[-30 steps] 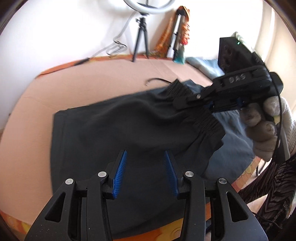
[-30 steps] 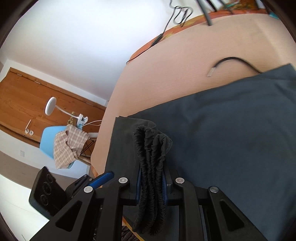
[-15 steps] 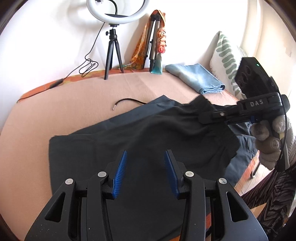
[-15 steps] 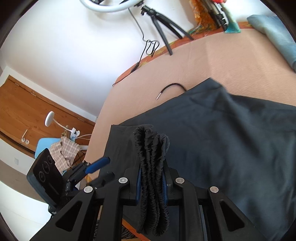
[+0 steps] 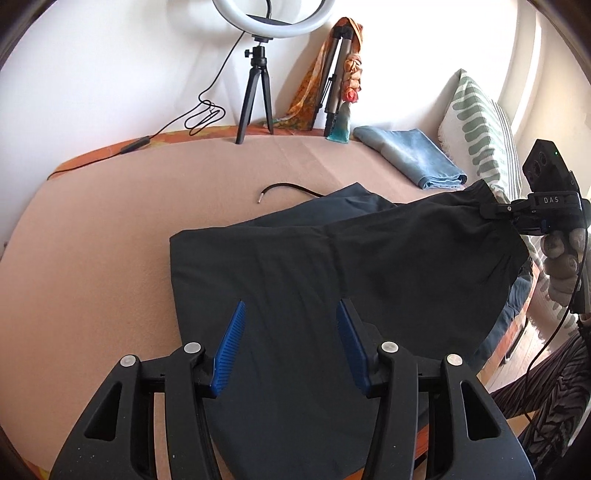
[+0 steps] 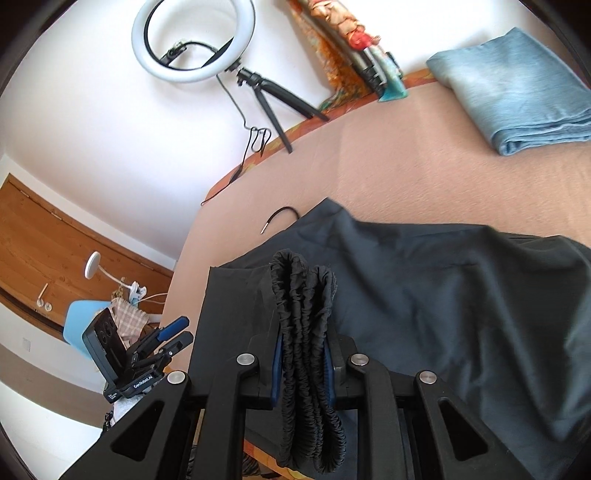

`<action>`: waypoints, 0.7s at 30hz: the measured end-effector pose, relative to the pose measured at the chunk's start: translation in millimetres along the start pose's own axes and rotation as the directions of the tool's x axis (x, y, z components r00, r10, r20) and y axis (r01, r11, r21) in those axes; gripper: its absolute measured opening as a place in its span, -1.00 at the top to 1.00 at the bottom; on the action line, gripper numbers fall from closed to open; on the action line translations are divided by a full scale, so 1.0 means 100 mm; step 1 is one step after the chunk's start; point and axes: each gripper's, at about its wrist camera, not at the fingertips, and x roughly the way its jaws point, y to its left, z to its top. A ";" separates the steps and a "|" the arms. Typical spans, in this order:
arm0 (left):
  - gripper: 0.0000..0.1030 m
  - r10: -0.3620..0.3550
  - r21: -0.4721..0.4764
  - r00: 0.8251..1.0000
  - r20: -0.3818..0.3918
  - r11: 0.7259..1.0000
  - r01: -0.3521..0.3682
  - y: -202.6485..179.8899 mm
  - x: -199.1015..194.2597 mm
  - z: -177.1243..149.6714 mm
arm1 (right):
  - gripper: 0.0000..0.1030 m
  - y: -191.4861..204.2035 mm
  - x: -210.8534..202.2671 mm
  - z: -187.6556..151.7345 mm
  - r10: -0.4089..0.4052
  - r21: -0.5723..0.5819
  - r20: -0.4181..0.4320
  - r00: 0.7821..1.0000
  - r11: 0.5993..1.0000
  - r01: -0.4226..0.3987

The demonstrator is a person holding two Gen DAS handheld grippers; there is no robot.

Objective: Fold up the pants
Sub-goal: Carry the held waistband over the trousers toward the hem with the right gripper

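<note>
Gripping one pair of dark pants [image 5: 332, 295] by the waistband [image 6: 306, 332].
Right gripper [image 6: 303, 365] clamps the gathered waistband; left gripper [image 5: 291, 343] jaws are opening, empty, above the pants near the bed's [image 5: 110, 240] front edge.

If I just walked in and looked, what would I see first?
First, the big dark pants spread over the peach bed cover, one end lifted off it. The right gripper has its jaws shut on the bunched elastic waistband, while the left gripper hovers above the cloth with nothing between its opening jaws. Behind, a white ring light stands by the wall.
</note>
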 end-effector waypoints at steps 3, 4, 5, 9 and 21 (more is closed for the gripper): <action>-0.05 -0.007 0.006 1.000 0.005 1.000 0.007 -0.05 0.00 0.02 | 0.67 -0.10 -0.13 -0.02 -0.028 0.002 0.014 0.999 1.000 0.028; -0.06 -0.008 0.011 1.000 0.005 1.000 0.008 -0.07 0.01 0.03 | 0.67 -0.15 -0.18 -0.03 -0.038 0.005 0.019 0.999 0.999 0.038; -0.06 -0.009 0.016 1.000 0.004 1.000 0.009 -0.09 0.02 0.04 | 0.67 -0.22 -0.23 -0.04 -0.043 0.013 0.023 0.999 0.999 0.043; -0.06 -0.022 0.031 1.000 -0.005 0.999 0.022 -0.16 0.08 0.07 | 0.67 -0.44 -0.41 -0.08 -0.067 0.053 0.042 0.997 0.997 0.064; -0.09 -0.034 0.061 0.999 -0.033 0.997 0.036 -0.34 0.26 0.12 | 0.67 -0.98 -0.94 -0.07 -0.134 0.120 0.076 0.988 0.985 0.125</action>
